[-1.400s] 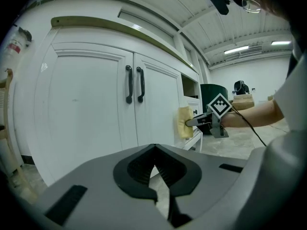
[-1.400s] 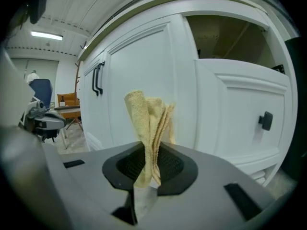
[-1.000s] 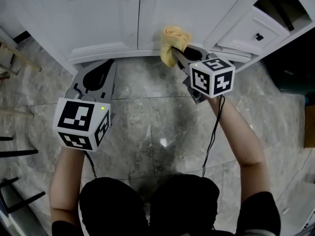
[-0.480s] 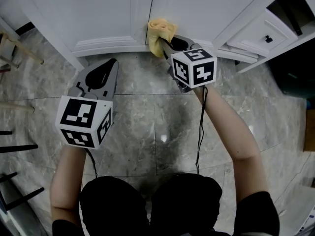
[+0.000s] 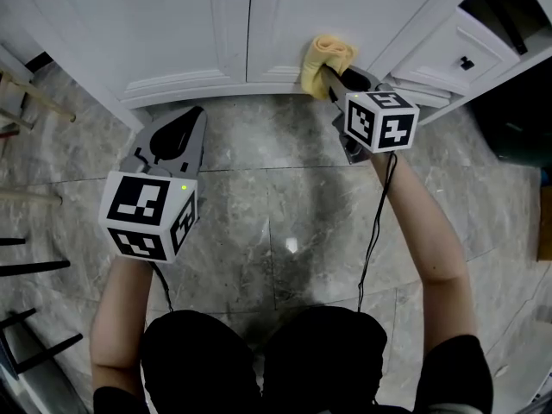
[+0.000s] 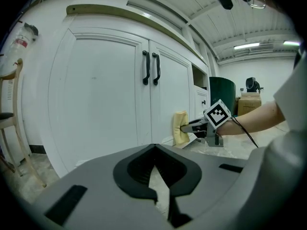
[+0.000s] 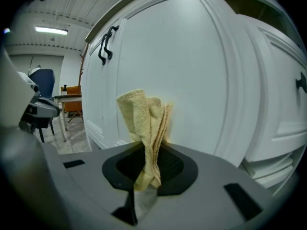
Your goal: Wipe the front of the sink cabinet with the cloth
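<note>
Right gripper [image 5: 330,78] clamps folded yellow cloth [image 5: 326,57], pressed low on right cabinet door [image 5: 345,7]. Left gripper [image 5: 190,117] closed, empty, above floor. Wiping step; next stroke likely needs steady pressure across door.

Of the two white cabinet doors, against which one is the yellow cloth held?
The right-hand white door, next to the white drawers: the yellow terry cloth, clamped in the right gripper, sits at its lower edge.

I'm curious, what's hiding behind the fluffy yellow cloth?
The white sink cabinet door, which the yellow terry cloth touches. The patch right behind it is covered.
</note>
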Demonstrator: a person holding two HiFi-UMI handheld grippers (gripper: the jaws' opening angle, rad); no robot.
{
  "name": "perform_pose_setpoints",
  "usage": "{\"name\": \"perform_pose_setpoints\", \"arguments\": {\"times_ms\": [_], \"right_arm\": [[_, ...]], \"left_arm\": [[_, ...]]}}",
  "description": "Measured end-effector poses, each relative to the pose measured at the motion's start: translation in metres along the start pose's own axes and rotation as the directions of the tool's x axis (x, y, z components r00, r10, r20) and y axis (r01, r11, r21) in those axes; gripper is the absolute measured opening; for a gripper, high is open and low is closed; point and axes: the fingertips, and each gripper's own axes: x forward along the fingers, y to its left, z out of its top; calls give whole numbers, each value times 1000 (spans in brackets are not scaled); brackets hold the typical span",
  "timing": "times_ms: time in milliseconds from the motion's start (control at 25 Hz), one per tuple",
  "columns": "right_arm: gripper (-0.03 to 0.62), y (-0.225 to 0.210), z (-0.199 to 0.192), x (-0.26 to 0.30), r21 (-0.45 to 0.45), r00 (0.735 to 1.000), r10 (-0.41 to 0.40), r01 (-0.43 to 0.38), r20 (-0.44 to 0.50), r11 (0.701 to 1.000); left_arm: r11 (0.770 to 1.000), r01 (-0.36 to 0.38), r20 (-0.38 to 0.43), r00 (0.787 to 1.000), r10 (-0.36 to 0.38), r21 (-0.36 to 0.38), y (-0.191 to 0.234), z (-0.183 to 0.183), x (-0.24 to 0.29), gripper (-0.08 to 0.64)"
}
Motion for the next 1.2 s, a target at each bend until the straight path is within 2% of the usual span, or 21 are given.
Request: {"name": "perform_pose_setpoints", "arguments": {"times_ms": [200,400,600,720,960,1200], "right_arm": [[66,-51,-3,-27,18,996,-93,93,9,995],[66,-92,-19,-49,65,981,-195,196,-23,978],[66,-108,-28,-75,108,970,-234,239,-62,965],[66,-114,-24,-95,103,958,-270,279,-93,955],[66,-97,20,-132,104,947,-271,290,-171,951],[66,-30,77,-180,145,955,-166,206,-245,968]], "left_arm": [[1000,20,6,1000,-20,12,-12,9,9,15],[999,45,-7,999,-45,21,-24,10,16,15],[997,78,-6,997,-78,22,-32,20,23,17],[994,99,8,995,-99,45,-32,44,18,15],[991,109,-36,994,-106,76,-27,111,-15,16],[991,127,-119,986,-121,40,-38,168,-64,17]]}}
